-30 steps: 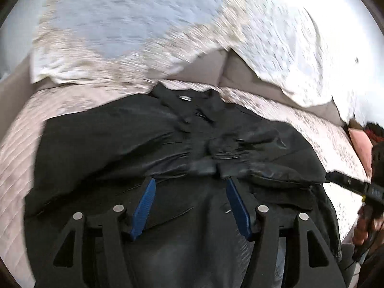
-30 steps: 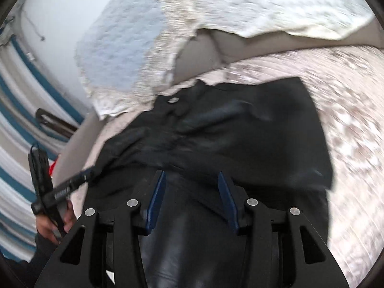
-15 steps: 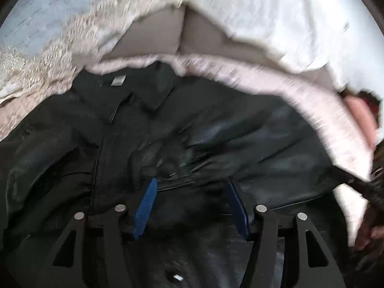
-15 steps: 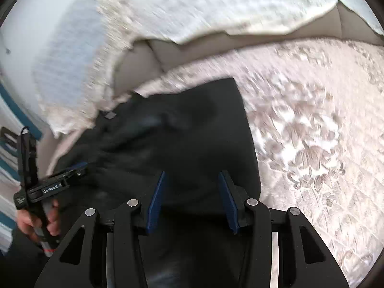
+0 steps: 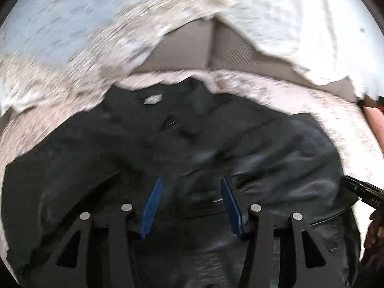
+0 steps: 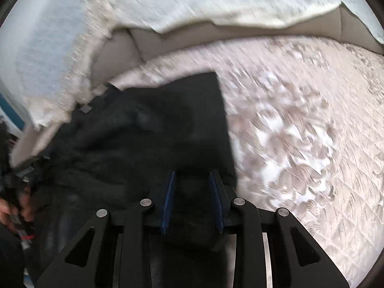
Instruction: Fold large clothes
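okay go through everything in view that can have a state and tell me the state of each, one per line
Black leather jacket: spread collar-away on the bed, creased, sleeves folded across the front.
Pale floral quilted bedspread: laid flat under the jacket.
White lace-edged cover: draped over the grey headboard.
Left gripper: jaws closing, jacket between.
Right gripper: jaws closing, jacket between.

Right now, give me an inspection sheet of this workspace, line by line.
Surface: quilted floral bedspread, bare to the right of the garment.
Job's things: black jacket spread flat, collar and label toward the headboard.
Clutter: white textured blanket draped over the grey headboard.
Grippers: left gripper low over the jacket's middle, jaws closing, fabric between them; right gripper at the jacket's right edge, jaws closing, dark fabric between them; contact cannot be told.
Cables: nothing seen.
Surroundings: blue-striped surface at far left, blurred.
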`<state>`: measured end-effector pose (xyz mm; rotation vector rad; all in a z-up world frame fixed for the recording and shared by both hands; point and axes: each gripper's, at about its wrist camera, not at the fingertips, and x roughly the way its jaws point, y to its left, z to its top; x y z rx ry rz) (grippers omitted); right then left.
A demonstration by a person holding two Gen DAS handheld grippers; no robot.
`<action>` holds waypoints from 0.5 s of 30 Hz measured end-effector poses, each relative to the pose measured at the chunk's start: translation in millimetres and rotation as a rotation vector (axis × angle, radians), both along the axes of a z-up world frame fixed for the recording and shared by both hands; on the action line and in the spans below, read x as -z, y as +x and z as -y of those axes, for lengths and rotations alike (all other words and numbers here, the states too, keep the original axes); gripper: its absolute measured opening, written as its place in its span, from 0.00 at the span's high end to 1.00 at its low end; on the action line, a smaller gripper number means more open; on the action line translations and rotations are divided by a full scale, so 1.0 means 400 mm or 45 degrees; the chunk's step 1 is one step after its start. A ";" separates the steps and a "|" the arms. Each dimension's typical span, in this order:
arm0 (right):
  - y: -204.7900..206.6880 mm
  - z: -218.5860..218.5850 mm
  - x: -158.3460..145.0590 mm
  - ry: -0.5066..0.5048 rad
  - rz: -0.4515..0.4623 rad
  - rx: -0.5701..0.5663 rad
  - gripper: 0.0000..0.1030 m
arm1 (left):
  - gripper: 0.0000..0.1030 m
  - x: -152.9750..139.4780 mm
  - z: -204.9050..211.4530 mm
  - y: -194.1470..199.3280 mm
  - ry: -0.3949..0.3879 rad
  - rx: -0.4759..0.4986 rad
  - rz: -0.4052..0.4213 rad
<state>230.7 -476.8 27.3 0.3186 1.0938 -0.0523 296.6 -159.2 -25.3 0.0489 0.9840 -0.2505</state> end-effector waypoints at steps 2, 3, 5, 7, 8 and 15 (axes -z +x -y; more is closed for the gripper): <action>-0.014 0.003 -0.012 0.001 0.024 0.006 0.71 | 0.48 -0.024 -0.050 -0.034 -0.010 -0.026 0.034; -0.031 0.001 -0.034 0.001 0.063 0.000 0.71 | 0.48 -0.041 -0.077 -0.055 -0.020 -0.034 0.072; -0.062 -0.005 -0.065 0.000 0.111 -0.016 0.69 | 0.47 -0.076 -0.152 -0.106 -0.002 -0.080 0.144; -0.081 -0.015 -0.079 -0.010 0.123 -0.034 0.69 | 0.47 -0.089 -0.232 -0.133 0.025 -0.153 0.174; -0.088 -0.019 -0.079 -0.013 0.123 -0.043 0.69 | 0.47 -0.090 -0.279 -0.147 0.058 -0.208 0.189; -0.064 0.001 0.007 -0.030 0.008 -0.009 0.68 | 0.46 0.041 -0.494 -0.139 0.081 -0.418 -0.043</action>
